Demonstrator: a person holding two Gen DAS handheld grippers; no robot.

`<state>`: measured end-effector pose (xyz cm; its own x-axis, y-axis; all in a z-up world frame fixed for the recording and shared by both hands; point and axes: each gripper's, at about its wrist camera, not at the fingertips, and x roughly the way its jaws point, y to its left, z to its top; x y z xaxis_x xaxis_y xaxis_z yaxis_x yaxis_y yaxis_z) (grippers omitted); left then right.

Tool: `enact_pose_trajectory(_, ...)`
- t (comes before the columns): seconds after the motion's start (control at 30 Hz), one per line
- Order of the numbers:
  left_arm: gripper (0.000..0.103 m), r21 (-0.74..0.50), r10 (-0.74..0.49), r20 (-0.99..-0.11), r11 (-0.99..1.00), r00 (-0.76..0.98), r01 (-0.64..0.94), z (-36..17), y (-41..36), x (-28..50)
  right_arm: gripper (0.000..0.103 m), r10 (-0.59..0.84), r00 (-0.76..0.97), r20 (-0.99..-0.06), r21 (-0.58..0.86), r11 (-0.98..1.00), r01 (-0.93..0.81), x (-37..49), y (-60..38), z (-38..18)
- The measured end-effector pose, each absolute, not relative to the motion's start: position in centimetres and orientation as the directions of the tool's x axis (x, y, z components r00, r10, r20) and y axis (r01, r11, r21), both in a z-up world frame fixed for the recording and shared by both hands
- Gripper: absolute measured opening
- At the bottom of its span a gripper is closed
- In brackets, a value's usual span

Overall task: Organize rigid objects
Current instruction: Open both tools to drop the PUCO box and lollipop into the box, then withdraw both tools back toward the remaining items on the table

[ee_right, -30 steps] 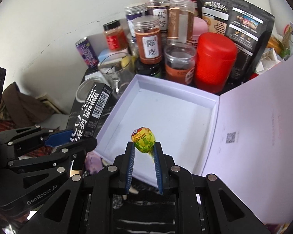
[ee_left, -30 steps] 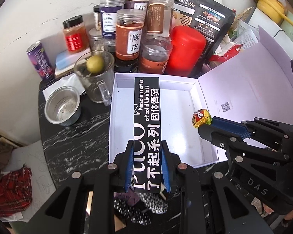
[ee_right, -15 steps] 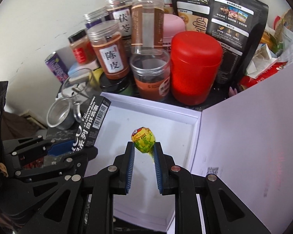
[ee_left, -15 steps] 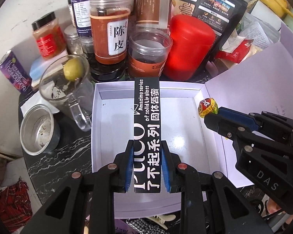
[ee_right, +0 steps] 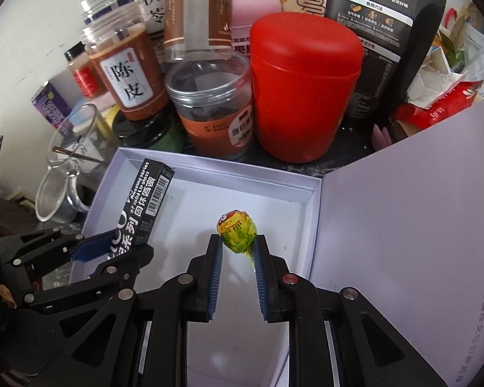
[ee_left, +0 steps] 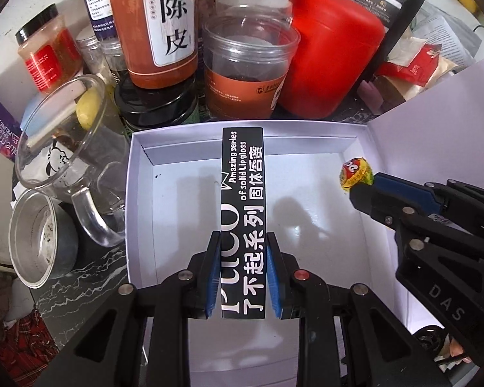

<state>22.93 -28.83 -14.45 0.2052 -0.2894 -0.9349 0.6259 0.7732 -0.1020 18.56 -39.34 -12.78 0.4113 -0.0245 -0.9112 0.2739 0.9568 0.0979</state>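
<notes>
A: Where do things stand?

B: The left gripper [ee_left: 243,277] is pinching a black carton [ee_left: 243,213] by its lower end; the carton hangs over the middle of the white box [ee_left: 135,213], its far tip toward 12 o'clock, near the back wall. The right gripper [ee_right: 237,258] is pinching a lollipop [ee_right: 237,232] by its wrapped head, over the box's right half, at about 3 o'clock from the carton.

A: Is either one resting on the floor of the box?

B: I can't tell. Both look to be above it.

A: What could go wrong?

B: Letting go from up there could make the carton tip and land crooked, or lean on the wall. The lollipop's round head would likely roll. The two grippers are near each other, so they could knock together. And the jars [ee_left: 248,71] and the red canister [ee_left: 332,61] crowd the rim at 12, so a push too far forward might clip them.
</notes>
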Motion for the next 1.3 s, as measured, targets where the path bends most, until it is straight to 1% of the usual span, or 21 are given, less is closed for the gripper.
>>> enact_pose_trajectory(0.07, 0.025, -0.077, -0.276, -0.935, 0.77, 0.222, 0.633, -14.7, -29.0, 23.0, 0.02, -0.031, 0.402, -0.915, 0.091, 0.955, 0.282, 18.7, -39.4, -13.1)
enact_pose_trajectory(0.13, 0.025, -0.088, -0.281, -0.936, 0.769, 0.212, 0.633, -14.9, -29.1, 23.2, 0.02, -0.044, 0.398, -0.916, 0.078, 0.955, 0.286, 18.8, -39.3, -13.4)
enact_pose_trajectory(0.2, 0.025, -0.081, -0.26, -0.945, 0.774, 0.199, 0.628, -15.3, -29.3, 23.3, 0.021, -0.059, 0.39, -0.919, 0.063, 0.954, 0.294, 18.9, -39.3, -13.6)
enact_pose_trajectory(0.23, 0.025, -0.07, -0.237, -0.952, 0.781, 0.192, 0.62, -15.6, -29.3, 23.4, 0.024, -0.067, 0.386, -0.92, 0.053, 0.955, 0.292, 18.9, -39.3, -13.7)
enact_pose_trajectory(0.27, 0.025, -0.069, -0.225, -0.957, 0.787, 0.182, 0.612, -15.9, -29.4, 23.5, 0.03, -0.076, 0.383, -0.92, 0.042, 0.956, 0.291, 18.9, -39.2, -13.7)
enact_pose_trajectory(0.3, 0.025, -0.071, -0.22, -0.959, 0.793, 0.176, 0.605, -16.1, -29.4, 23.5, 0.034, -0.091, 0.378, -0.921, 0.025, 0.956, 0.292, 19.0, -39.1, -13.8)
enact_pose_trajectory(0.33, 0.025, -0.07, -0.216, -0.961, 0.797, 0.175, 0.6, -16.2, -29.3, 23.5, 0.036, -0.104, 0.373, -0.922, 0.011, 0.956, 0.294, 19.0, -39.0, -13.8)
enact_pose_trajectory(0.37, 0.026, -0.065, -0.209, -0.962, 0.801, 0.177, 0.595, -16.2, -29.2, 23.4, 0.036, -0.107, 0.373, -0.922, 0.008, 0.956, 0.294, 18.9, -39.0, -13.8)
enact_pose_trajectory(0.43, 0.031, -0.056, -0.203, -0.961, 0.804, 0.185, 0.592, -16.0, -29.1, 23.2, 0.036, -0.106, 0.374, -0.921, 0.01, 0.955, 0.296, 18.8, -39.0, -13.6)
enact_pose_trajectory(0.47, 0.041, -0.053, -0.203, -0.961, 0.804, 0.189, 0.592, -15.8, -28.8, 23.1, 0.036, -0.111, 0.373, -0.921, 0.005, 0.954, 0.298, 18.7, -39.1, -13.4)
enact_pose_trajectory(0.5, 0.052, -0.05, -0.204, -0.959, 0.804, 0.195, 0.593, -15.6, -28.8, 23.0, 0.036, -0.116, 0.374, -0.92, 0.001, 0.954, 0.299, 18.6, -39.1, -13.3)
enact_pose_trajectory(0.57, 0.063, -0.051, -0.216, -0.954, 0.802, 0.209, 0.595, -14.9, -28.6, 22.8, 0.036, -0.118, 0.377, -0.919, 0.0, 0.955, 0.298, 18.4, -39.1, -12.9)
enact_pose_trajectory(0.83, 0.063, -0.057, -0.244, -0.94, 0.802, 0.239, 0.594, -11.6, -27.4, 22.2, 0.036, -0.116, 0.402, -0.908, 0.01, 0.954, 0.298, 17.5, -38.6, -11.0)
enact_pose_trajectory(1.13, 0.063, -0.061, -0.277, -0.914, 0.816, 0.296, 0.574, -6.6, -25.2, 21.5, 0.036, -0.122, 0.445, -0.887, 0.014, 0.957, 0.289, 16.1, -37.8, -7.2)
enact_pose_trajectory(1.3, 0.063, -0.062, -0.292, -0.898, 0.825, 0.329, 0.562, -5.0, -25.2, 20.7, 0.036, -0.124, 0.474, -0.872, 0.014, 0.961, 0.276, 15.3, -36.9, -5.0)
